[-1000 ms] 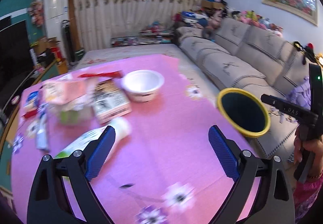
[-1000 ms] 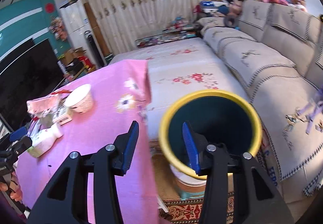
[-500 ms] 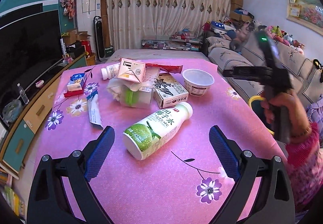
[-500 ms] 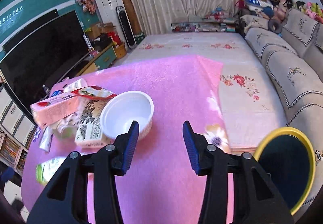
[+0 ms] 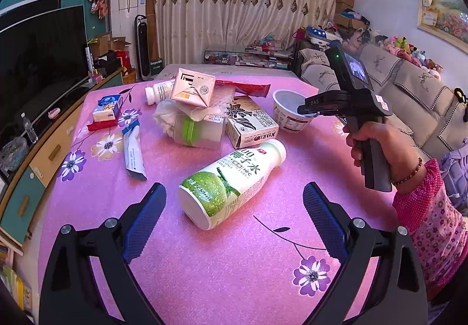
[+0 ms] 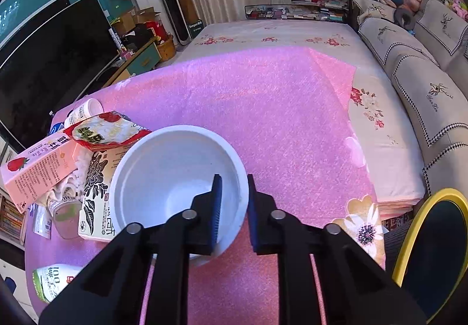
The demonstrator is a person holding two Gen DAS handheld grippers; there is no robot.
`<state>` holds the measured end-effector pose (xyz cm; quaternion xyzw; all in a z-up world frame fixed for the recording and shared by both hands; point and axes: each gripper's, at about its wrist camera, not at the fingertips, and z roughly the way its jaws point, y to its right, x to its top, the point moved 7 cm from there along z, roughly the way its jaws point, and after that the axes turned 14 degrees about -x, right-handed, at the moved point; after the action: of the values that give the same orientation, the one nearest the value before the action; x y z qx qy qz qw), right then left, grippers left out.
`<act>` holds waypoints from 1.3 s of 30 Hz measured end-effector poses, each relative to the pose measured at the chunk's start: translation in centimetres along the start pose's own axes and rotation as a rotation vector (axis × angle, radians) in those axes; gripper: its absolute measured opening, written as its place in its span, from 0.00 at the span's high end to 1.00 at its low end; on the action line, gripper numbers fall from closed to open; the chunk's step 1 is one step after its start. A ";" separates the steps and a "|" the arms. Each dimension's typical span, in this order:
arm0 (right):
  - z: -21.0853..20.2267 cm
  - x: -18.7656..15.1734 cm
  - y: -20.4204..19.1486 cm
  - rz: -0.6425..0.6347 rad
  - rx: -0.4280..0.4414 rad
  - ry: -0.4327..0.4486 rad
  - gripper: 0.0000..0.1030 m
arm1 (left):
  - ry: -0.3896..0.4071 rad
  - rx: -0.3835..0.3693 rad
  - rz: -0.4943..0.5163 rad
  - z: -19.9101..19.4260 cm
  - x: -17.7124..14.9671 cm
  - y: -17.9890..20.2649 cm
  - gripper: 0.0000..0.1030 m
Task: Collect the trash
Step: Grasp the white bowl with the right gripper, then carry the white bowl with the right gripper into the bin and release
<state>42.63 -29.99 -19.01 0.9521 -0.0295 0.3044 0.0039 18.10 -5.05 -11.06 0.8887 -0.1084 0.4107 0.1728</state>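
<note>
A dark television stands left of the pink flowered tablecloth; a grey sofa (1 long run of cushions) lines the right wall.

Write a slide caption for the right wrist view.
Right hand-held gripper closing on the white bowl rim, yellow-rimmed bin beside the table.

The yellow-rimmed dark bin is cut off by the right wrist view's lower right edge. There too, the green-and-white coconut water bottle runs behind a black gripper arm, and the clear plastic cup lies half buried under cartons.
</note>
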 end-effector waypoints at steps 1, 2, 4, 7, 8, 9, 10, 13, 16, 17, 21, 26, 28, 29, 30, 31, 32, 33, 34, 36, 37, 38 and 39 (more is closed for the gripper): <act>0.0 0.0 -0.1 0.001 0.005 -0.002 0.90 | -0.003 -0.001 0.000 0.2 -0.1 0.0 0.09; 0.1 0.0 -0.1 0.003 0.015 -0.004 0.90 | -0.005 -0.002 0.001 0.2 -0.1 0.1 0.09; -0.2 -0.1 -0.2 0.015 0.042 -0.004 0.92 | -0.006 -0.002 0.002 0.3 -0.2 0.2 0.09; -1.1 0.1 -0.2 0.018 0.049 0.016 0.93 | -0.005 -0.003 0.002 0.3 -0.2 0.3 0.09; -1.5 0.1 -0.1 0.019 0.053 0.024 0.93 | -0.004 -0.003 0.002 0.4 -0.2 0.3 0.09; -2.1 0.0 0.0 0.024 0.063 0.032 0.93 | -0.003 -0.004 0.002 0.4 -0.2 0.2 0.09; -2.7 -0.1 0.2 0.030 0.070 0.041 0.93 | -0.002 -0.003 0.003 0.4 -0.2 0.2 0.09; -4.8 -0.4 1.1 0.044 0.083 0.074 0.93 | -0.001 -0.004 0.008 0.4 -0.3 0.5 0.09; -6.6 -0.8 2.4 0.056 0.088 0.101 0.93 | -0.002 -0.009 0.015 0.4 -0.4 1.0 0.09; -7.3 -1.1 3.1 0.062 0.080 0.111 0.93 | -0.002 -0.010 0.020 0.4 -0.4 1.2 0.09; -8.5 -2.3 6.8 0.109 0.058 0.122 0.93 | -0.003 -0.013 0.034 0.5 -0.4 1.9 0.09; -8.6 -4.5 12.9 0.195 0.004 0.113 0.93 | -0.007 -0.018 0.047 0.6 -0.5 2.8 0.09; -8.4 -5.3 15.3 0.224 -0.026 0.109 0.93 | -0.011 -0.019 0.052 0.8 -0.5 3.2 0.09; -8.4 -5.9 16.8 0.243 -0.042 0.107 0.93 | -0.012 -0.020 0.055 0.9 -0.5 3.4 0.09; -8.3 -6.5 17.9 0.259 -0.053 0.104 0.93 | -0.014 -0.021 0.058 0.9 -0.4 3.6 0.09; -8.2 -6.9 19.1 0.275 -0.061 0.101 0.93 | -0.014 -0.022 0.061 0.9 -0.4 3.8 0.09; -8.1 -7.6 20.5 0.294 -0.073 0.099 0.93 | -0.015 -0.022 0.064 1.0 -0.3 3.9 0.09; -8.0 -8.1 21.8 0.312 -0.085 0.095 0.93 | -0.015 -0.022 0.067 1.1 -0.3 4.1 0.09; -7.8 -8.7 23.2 0.330 -0.097 0.088 0.93 | -0.016 -0.024 0.069 1.1 -0.2 4.3 0.09; -7.3 -9.8 25.1 0.355 -0.121 0.073 0.93 | -0.021 -0.027 0.072 1.3 -0.3 4.7 0.09; -7.0 -10.4 26.2 0.367 -0.137 0.063 0.93 | -0.023 -0.029 0.073 1.4 -0.2 4.8 0.09; -6.6 -10.8 26.8 0.373 -0.148 0.054 0.93 | -0.027 -0.031 0.073 1.6 -0.3 4.9 0.09; -6.2 -11.2 27.6 0.378 -0.158 0.044 0.93 | -0.031 -0.033 0.073 1.8 -0.3 5.1 0.09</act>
<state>28.29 -56.76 -20.77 0.9195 -0.2312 0.3171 0.0221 17.42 -10.41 -11.30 0.8873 -0.1502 0.4013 0.1704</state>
